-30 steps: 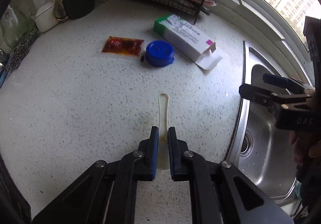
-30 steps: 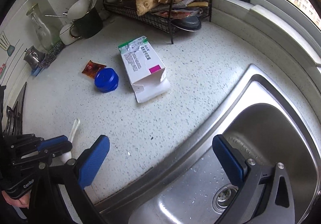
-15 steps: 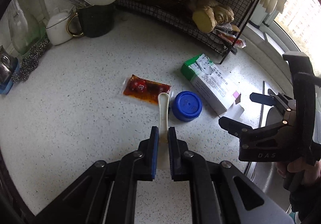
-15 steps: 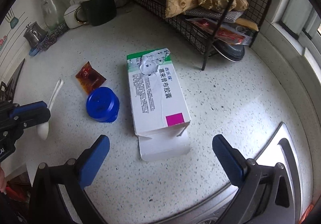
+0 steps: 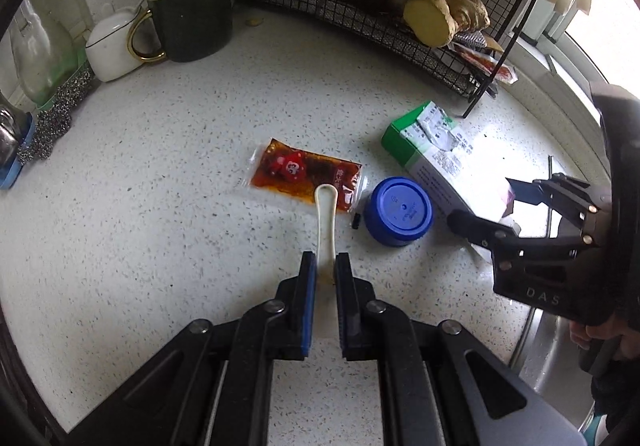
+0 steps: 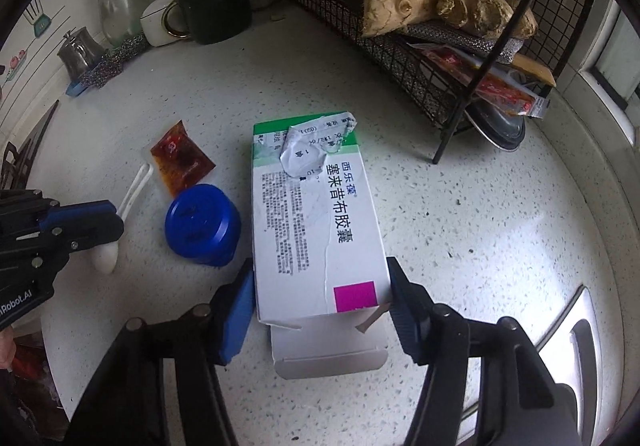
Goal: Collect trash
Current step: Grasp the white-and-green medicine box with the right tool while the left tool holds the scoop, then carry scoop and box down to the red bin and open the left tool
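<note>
My left gripper [image 5: 325, 264] is shut on a white plastic spoon [image 5: 325, 222], held above the counter with its handle pointing at the red sauce packet [image 5: 304, 174]. The spoon also shows in the right wrist view [image 6: 134, 186]. A blue round lid [image 5: 399, 211] lies next to the packet. My right gripper [image 6: 322, 298] is open, its fingers on either side of the near end of the white and green medicine box [image 6: 316, 222], whose flap is open. The box shows partly in the left wrist view [image 5: 432, 154].
A black wire rack [image 6: 460, 6] with ginger stands at the back right. A dark mug with utensils [image 5: 192, 22], a white cup and a glass bottle stand at the back left. The steel sink [image 6: 588, 326] is at the right.
My left gripper has lifted the spoon off the counter and carried it toward the packet and lid. My right gripper moved from over the sink to the medicine box and narrowed around it.
</note>
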`<state>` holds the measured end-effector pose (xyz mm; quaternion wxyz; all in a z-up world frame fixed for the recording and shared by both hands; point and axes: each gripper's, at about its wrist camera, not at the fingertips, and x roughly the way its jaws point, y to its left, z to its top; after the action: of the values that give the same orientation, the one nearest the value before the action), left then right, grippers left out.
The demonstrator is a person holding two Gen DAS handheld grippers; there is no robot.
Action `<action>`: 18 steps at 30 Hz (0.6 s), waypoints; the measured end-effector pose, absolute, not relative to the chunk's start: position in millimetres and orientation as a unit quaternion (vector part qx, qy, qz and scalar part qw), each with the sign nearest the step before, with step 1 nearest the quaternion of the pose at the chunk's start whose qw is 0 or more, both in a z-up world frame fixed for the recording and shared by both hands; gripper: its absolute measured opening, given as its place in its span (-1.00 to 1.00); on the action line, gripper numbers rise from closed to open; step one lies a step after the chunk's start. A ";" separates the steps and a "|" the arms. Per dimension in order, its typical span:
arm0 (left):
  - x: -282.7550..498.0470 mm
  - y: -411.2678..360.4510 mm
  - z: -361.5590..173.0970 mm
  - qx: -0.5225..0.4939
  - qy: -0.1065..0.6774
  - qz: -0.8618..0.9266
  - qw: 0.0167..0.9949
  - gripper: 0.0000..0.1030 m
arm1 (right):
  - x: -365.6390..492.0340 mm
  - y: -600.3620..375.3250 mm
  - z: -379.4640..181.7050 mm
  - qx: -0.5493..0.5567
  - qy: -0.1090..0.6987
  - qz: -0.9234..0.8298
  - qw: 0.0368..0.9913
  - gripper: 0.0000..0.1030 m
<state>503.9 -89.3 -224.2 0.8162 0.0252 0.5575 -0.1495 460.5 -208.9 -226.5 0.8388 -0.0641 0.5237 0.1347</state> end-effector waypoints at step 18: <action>425.2 -70.3 -153.9 0.027 0.515 -0.181 0.837 -0.84 | 367.6 -189.3 -157.0 -0.045 0.487 0.108 0.865 0.13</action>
<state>425.2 -70.3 -153.9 0.8373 0.0269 0.5152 -0.1811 367.6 -189.3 -157.0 0.8653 -0.0453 0.4874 0.1080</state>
